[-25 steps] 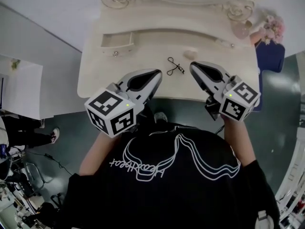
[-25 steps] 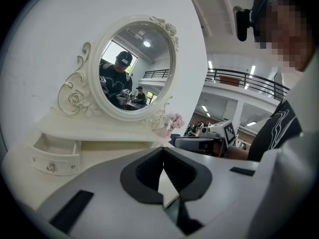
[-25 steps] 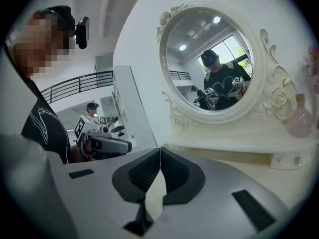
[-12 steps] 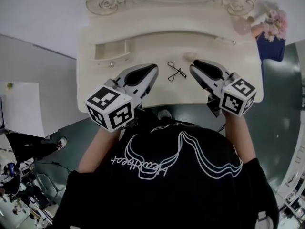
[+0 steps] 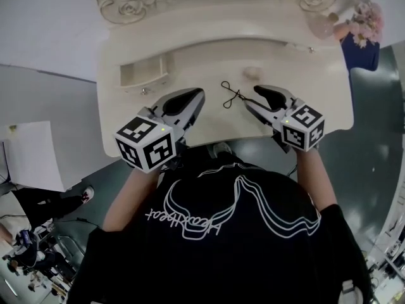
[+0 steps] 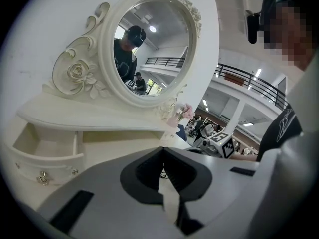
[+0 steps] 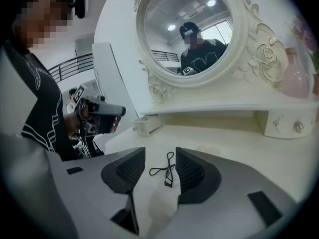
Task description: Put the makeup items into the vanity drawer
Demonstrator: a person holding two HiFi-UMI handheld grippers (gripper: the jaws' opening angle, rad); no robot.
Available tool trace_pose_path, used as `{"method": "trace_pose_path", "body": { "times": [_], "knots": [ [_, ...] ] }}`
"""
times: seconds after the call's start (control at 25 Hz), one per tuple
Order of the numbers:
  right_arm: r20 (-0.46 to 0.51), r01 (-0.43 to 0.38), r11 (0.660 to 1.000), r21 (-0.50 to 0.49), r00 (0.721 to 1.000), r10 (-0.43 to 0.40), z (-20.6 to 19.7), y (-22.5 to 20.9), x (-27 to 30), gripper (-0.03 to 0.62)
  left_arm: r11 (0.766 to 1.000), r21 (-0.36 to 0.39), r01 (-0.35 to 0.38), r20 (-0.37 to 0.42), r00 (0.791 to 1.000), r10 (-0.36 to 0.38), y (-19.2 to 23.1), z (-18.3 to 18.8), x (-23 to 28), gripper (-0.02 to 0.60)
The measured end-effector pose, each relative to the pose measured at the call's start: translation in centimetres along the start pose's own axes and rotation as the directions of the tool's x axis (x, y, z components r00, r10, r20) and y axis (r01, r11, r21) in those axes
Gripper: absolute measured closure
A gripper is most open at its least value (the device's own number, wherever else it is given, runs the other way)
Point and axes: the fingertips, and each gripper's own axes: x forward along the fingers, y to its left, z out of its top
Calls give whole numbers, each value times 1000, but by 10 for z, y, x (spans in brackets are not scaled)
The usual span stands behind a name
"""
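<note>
A black eyelash curler (image 5: 231, 94) lies on the cream vanity top (image 5: 316, 100), in the middle near the front. My right gripper (image 5: 253, 97) is just right of it. Its jaws are opening, and the right gripper view shows the curler (image 7: 167, 169) lying on the top in the gap between them, with neither pad touching it. My left gripper (image 5: 199, 95) hovers left of the curler with its jaws closed and empty (image 6: 162, 151). The small left drawer (image 5: 144, 73) stands pulled out. A small pale round item (image 5: 252, 73) sits behind the curler.
An oval mirror (image 6: 149, 44) in a carved frame rises at the back. A pink vase with flowers (image 5: 357, 27) stands at the back right corner. The right drawer (image 7: 286, 123) is closed. The open drawer (image 7: 147, 125) juts toward the front edge.
The right gripper's jaws have parted and it has shifted slightly left toward the curler. The left gripper has kept its place. The head view has tilted, showing more of the vanity.
</note>
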Motion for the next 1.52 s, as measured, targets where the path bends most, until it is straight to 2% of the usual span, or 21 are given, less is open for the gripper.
{"method": "trace_pose_path", "body": {
  "times": [0.2, 0.56, 0.84, 1.12, 1.52],
  "knots": [
    [-147, 35, 986, -160, 987, -59, -29, 0, 15, 395, 1000, -15, -11, -16, 1000, 10, 6, -8, 0, 575],
    [-301, 60, 979, -194, 946, -117, -57, -7, 33, 428, 999, -32, -17, -33, 999, 16, 10, -17, 0, 575],
    [-361, 66, 981, -184, 923, -130, -66, -9, 43, 481, 998, -42, -35, -25, 999, 34, 19, -17, -8, 575],
    [-373, 100, 979, -178, 914, -161, -68, -15, 43, 556, 998, -48, -38, -20, 999, 37, 20, -16, -8, 575],
    [-375, 111, 979, -169, 912, -168, -65, -15, 40, 560, 996, -71, -52, -6, 999, 52, 23, -15, -14, 575]
  ]
}}
